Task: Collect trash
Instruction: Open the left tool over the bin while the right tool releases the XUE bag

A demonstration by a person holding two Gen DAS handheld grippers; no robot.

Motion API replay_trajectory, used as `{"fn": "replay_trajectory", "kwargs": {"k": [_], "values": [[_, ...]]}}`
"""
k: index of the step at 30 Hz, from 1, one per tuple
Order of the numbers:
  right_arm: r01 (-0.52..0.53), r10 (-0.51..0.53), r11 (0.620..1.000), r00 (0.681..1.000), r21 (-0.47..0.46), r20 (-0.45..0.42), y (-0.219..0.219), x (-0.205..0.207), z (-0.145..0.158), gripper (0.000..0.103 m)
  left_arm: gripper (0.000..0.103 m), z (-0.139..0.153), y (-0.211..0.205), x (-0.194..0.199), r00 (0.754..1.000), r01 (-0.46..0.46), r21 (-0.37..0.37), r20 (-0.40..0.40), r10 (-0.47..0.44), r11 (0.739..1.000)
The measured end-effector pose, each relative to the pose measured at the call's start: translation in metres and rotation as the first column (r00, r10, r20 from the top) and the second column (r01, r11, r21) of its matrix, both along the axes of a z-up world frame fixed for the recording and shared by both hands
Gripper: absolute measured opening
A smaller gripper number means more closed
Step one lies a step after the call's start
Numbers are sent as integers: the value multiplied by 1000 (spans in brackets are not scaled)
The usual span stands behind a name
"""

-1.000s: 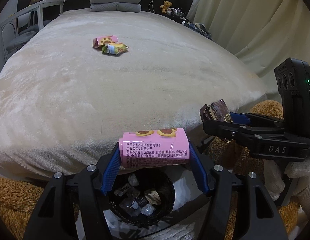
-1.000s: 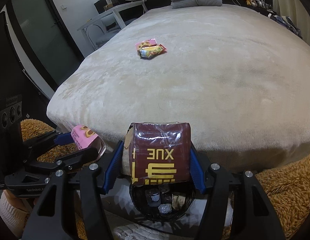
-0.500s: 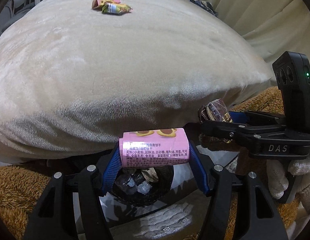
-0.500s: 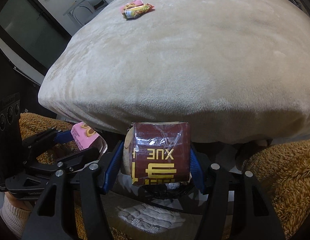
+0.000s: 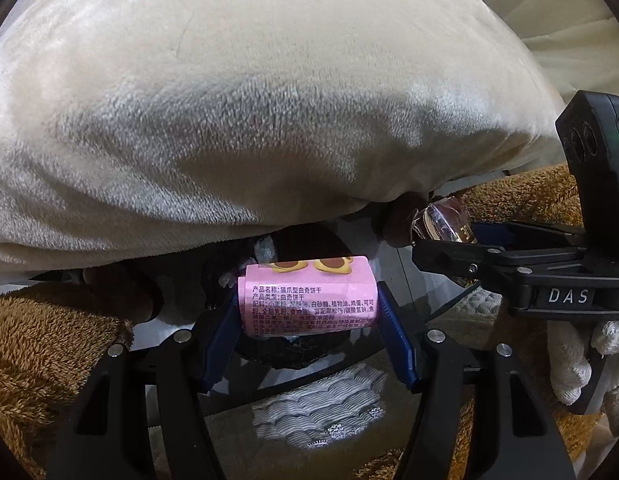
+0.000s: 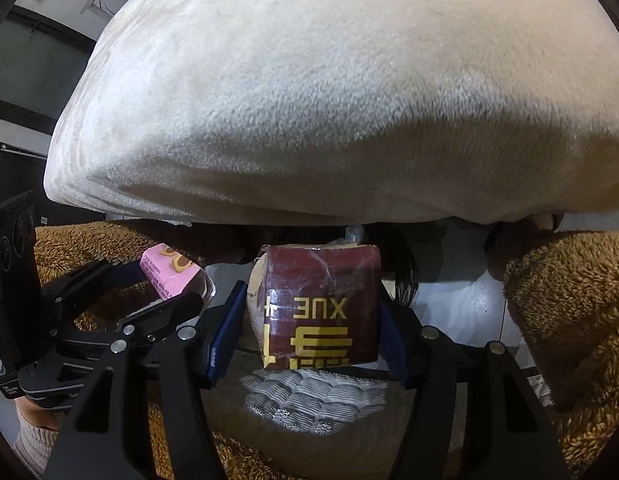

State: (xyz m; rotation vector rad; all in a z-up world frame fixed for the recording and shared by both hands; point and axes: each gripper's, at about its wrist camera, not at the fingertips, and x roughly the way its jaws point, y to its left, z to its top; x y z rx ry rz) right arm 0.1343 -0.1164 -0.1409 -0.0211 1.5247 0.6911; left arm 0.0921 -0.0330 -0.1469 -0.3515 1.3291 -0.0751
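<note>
My left gripper (image 5: 307, 320) is shut on a pink cookie packet (image 5: 309, 300) with printed text, held low over a black-lined trash bin (image 5: 293, 354) that it mostly hides. My right gripper (image 6: 311, 326) is shut on a dark red packet (image 6: 321, 312) with yellow lettering, held over the same bin (image 6: 401, 276). Each gripper shows in the other view: the right one (image 5: 441, 236) with its red packet (image 5: 445, 226) to my right, the left one (image 6: 165, 280) with its pink packet (image 6: 169, 276) to my left.
The beige plush bed (image 5: 269, 100) bulges above and overhangs the bin; it also fills the right wrist view (image 6: 329, 100). Brown shaggy rugs (image 5: 37, 344) lie on both sides (image 6: 569, 320). A grey patterned mat (image 5: 321, 412) lies below the bin.
Both grippers have dropped and tilted down toward the bin at the bed's foot, each still holding its packet. The packets on the bed have left both views.
</note>
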Motion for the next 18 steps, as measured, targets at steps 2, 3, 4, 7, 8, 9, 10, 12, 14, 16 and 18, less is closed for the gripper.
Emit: {"fn": "replay_trajectory", "kwargs": {"k": [2,3,4,7,8,9,10,12,14,16,18], "values": [[0,0,1000,1000,-13,-16,0,1,-5,61,63,-3,-1,3,1000,5,-3,-25,-5,1000],[-1,0,1000,1000,-18,-21,1,1,-7,61,63,-5,-2,4,999,6,-4,-37,-6,1000],[-3,2,1000,1000,-20,-28,1,1,-8,61,63,-7,-1,4,999,8,-9,-49,-8,1000],[-9,7,999,998,-33,-58,4,0,-14,61,63,-13,0,4,997,17,-15,-81,-18,1000],[-13,10,999,998,-40,-68,5,-1,-16,61,63,-15,-1,4,996,21,-20,-89,-22,1000],[-14,11,999,997,-46,-76,4,-1,-18,61,63,-17,-1,4,995,24,-21,-96,-26,999],[-14,10,999,996,-49,-84,4,1,-20,61,63,-19,-1,4,994,29,-21,-105,-31,999],[-15,9,998,995,-55,-97,4,3,-23,61,63,-22,-2,4,992,35,-26,-118,-38,999],[-15,8,998,993,-61,-115,4,3,-27,61,63,-25,-1,4,991,40,-28,-130,-43,999],[-15,6,998,992,-67,-127,4,3,-31,61,63,-27,-3,6,989,42,-28,-139,-45,999],[-19,10,997,992,-72,-126,7,2,-33,61,63,-29,-2,7,988,41,-29,-150,-45,999]]}}
